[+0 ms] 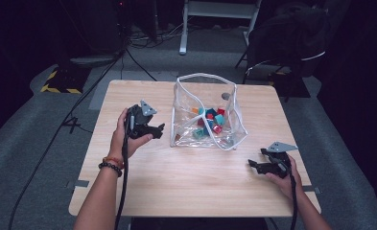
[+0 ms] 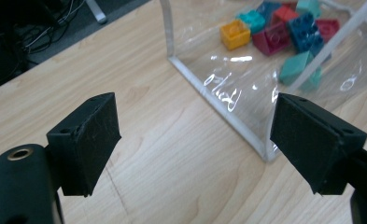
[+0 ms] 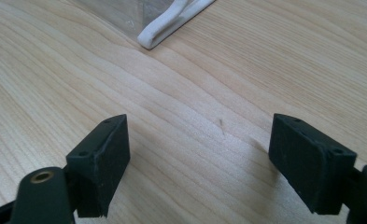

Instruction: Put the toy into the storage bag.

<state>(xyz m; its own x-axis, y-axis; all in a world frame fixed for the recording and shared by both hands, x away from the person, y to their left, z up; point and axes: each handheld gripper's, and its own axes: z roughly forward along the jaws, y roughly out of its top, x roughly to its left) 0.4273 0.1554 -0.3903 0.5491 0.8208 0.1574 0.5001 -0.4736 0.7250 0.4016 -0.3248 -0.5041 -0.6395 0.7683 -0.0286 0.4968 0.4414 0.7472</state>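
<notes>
My left gripper (image 1: 158, 129) just beside clear zip pouch (image 1: 186, 96) of toy bricks (image 2: 271, 36), jaws spread, nothing between; right gripper (image 1: 254, 165) jaws released over tabletop (image 1: 186, 182).

Dim surroundings, lit tabletop — plastic glare

The blocks (image 1: 211, 120) lie in the pouch (image 1: 185, 91) mid-table (image 1: 176, 187), between the left hand-held gripper (image 1: 158, 130) and right hand-held gripper (image 1: 255, 159).
</notes>
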